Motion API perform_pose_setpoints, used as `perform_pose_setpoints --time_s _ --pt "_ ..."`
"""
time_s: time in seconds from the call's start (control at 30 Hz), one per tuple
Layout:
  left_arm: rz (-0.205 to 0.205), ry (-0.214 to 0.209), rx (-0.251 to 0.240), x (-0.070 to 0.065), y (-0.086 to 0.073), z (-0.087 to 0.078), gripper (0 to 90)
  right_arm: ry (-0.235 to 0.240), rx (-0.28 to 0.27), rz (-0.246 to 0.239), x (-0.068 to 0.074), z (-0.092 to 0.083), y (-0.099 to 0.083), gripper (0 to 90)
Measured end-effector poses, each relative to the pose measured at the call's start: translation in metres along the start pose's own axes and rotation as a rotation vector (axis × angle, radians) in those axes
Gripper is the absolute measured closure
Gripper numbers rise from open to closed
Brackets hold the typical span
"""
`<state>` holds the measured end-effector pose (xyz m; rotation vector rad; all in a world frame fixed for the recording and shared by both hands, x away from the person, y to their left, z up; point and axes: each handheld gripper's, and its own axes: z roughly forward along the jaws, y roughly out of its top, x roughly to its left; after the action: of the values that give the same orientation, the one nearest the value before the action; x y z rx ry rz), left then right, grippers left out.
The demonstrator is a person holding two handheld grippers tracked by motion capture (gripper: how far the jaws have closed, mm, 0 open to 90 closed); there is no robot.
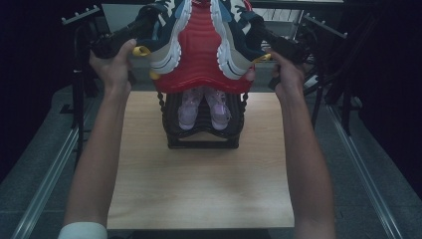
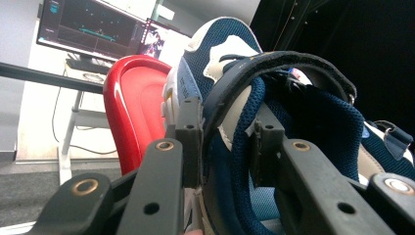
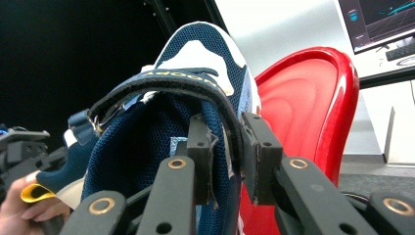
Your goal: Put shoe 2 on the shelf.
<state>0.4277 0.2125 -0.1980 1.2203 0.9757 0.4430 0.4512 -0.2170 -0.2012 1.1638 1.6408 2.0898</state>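
navy-and-white sneakers (yellow heel tabs) flank a glossy red tray above pale lilac shoes.

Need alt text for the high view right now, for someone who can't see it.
Two hand-held grippers, left gripper and right gripper, each clamp a navy-and-white sneaker, left sneaker and right sneaker, soles towards the camera, beside a red plastic shelf. Below, a pair of pink translucent sandals sits in a black rack on the light wooden table.

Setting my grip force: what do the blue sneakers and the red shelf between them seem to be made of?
The left sneaker and right sneaker look like soft woven blue mesh with smoother white patches, probably synthetic leather; the weave shows at the collars, and the pale soles look rubbery. The red shelf looks like hard glossy plastic, judging by its bright highlights and moulded ridges.
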Motion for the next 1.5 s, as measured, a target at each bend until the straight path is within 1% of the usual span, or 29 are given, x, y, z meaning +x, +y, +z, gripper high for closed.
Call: perform_pose_setpoints --time_s 0.17,0.27,0.4,0.47,0.5,0.63,0.77,0.8,0.87,0.97,1.03,1.1,1.17,1.27,1.33,1.43,1.5 --pt "-0.004 -0.007 0.007 -0.004 -0.001 0.009 71.6 -0.018 0.010 -0.023 0.004 0.008 -0.002 75.6" --pt "-0.005 -0.003 0.018 -0.005 -0.005 0.015 71.6 -0.027 0.013 -0.031 0.006 0.012 -0.003 75.6" --pt "-0.001 0.001 0.031 -0.006 -0.011 0.021 71.6 -0.053 0.019 -0.050 0.007 0.015 -0.004 75.6" --pt "0.006 0.008 0.035 -0.007 -0.013 0.023 71.5 -0.064 0.022 -0.068 0.007 0.017 -0.004 75.5" --pt "0.008 0.009 0.037 -0.007 -0.014 0.024 71.5 -0.073 0.024 -0.070 0.006 0.018 -0.004 75.4" --pt "0.000 0.014 0.041 -0.005 -0.018 0.025 71.5 -0.107 0.028 -0.089 0.007 0.020 -0.006 75.2" --pt "0.006 0.033 0.051 -0.003 -0.023 0.026 71.3 -0.136 0.040 -0.120 0.011 0.024 -0.008 74.7" --pt "0.008 0.034 0.054 -0.003 -0.025 0.027 71.3 -0.147 0.044 -0.133 0.012 0.025 -0.009 74.4" --pt "0.012 0.036 0.053 -0.003 -0.027 0.028 71.1 -0.155 0.042 -0.139 0.014 0.026 -0.010 74.0" --pt "0.016 0.036 0.057 -0.004 -0.031 0.029 70.3 -0.170 0.048 -0.162 0.018 0.028 -0.010 72.7" --pt "0.020 0.034 0.055 -0.005 -0.033 0.030 69.1 -0.172 0.054 -0.172 0.020 0.031 -0.010 70.6" --pt "0.035 0.048 0.053 -0.007 -0.034 0.030 67.3 -0.176 0.058 -0.183 0.023 0.034 -0.012 68.4" --pt "0.044 0.044 0.047 -0.009 -0.036 0.031 65.1 -0.174 0.064 -0.195 0.025 0.037 -0.014 67.0" --pt "0.032 0.018 0.049 -0.009 -0.036 0.032 60.8 -0.173 0.061 -0.193 0.025 0.039 -0.015 65.0" --pt "0.036 0.011 0.048 -0.009 -0.036 0.032 58.7 -0.164 0.069 -0.183 0.023 0.040 -0.014 62.5" --pt "0.021 -0.013 0.038 -0.008 -0.035 0.031 52.1 -0.138 0.076 -0.179 0.022 0.041 -0.015 58.3" --pt "0.008 -0.023 0.018 -0.008 -0.033 0.030 46.7 -0.117 0.077 -0.167 0.020 0.041 -0.014 53.6"
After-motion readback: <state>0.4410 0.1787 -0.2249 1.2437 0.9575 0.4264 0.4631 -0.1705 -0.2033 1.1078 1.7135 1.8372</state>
